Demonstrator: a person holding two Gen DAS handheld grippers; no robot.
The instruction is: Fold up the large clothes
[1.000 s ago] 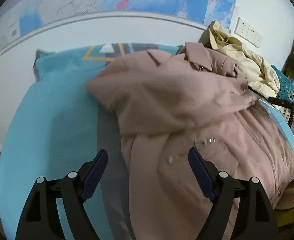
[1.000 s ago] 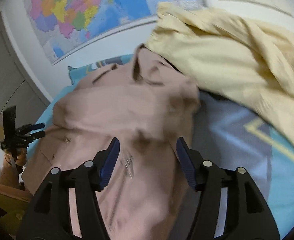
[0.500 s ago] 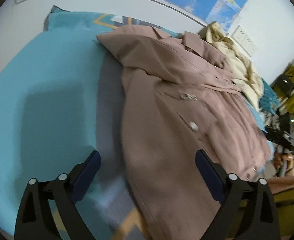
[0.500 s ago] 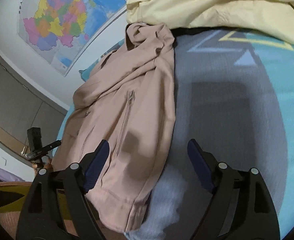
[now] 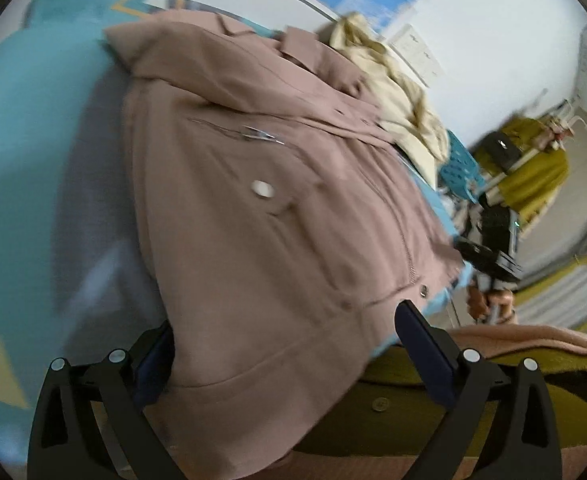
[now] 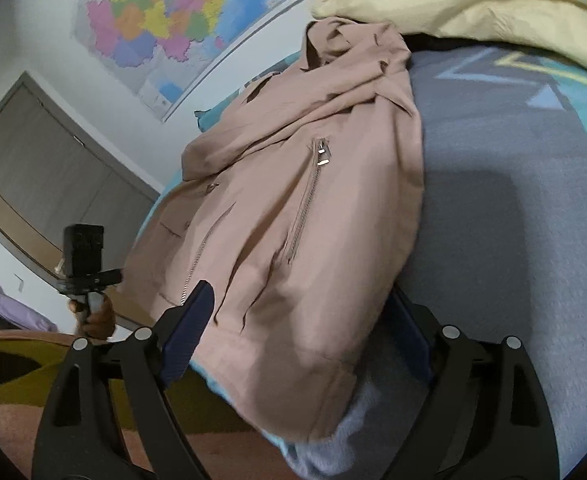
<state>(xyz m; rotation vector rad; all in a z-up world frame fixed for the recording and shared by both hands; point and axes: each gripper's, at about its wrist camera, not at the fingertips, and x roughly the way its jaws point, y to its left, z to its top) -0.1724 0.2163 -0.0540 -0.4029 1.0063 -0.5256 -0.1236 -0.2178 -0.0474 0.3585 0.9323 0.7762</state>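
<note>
Pink jacket [image 6: 293, 216] shows no legible label; wall map [image 6: 173, 20] lettering seems blurred.

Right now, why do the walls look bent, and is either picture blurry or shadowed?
Both views are fisheye, so the wall and map bow toward the edges, inside black corners. Left wrist view: smeared by motion, worst on the bedspread and the room at right; the pink jacket stays readable. Right wrist view: sharper, the jacket zipper crisp, with a soft dark shadow on the grey bedspread beside the jacket.

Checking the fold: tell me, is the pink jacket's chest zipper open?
No, the zipper on the pink jacket runs shut in the right wrist view.
</note>
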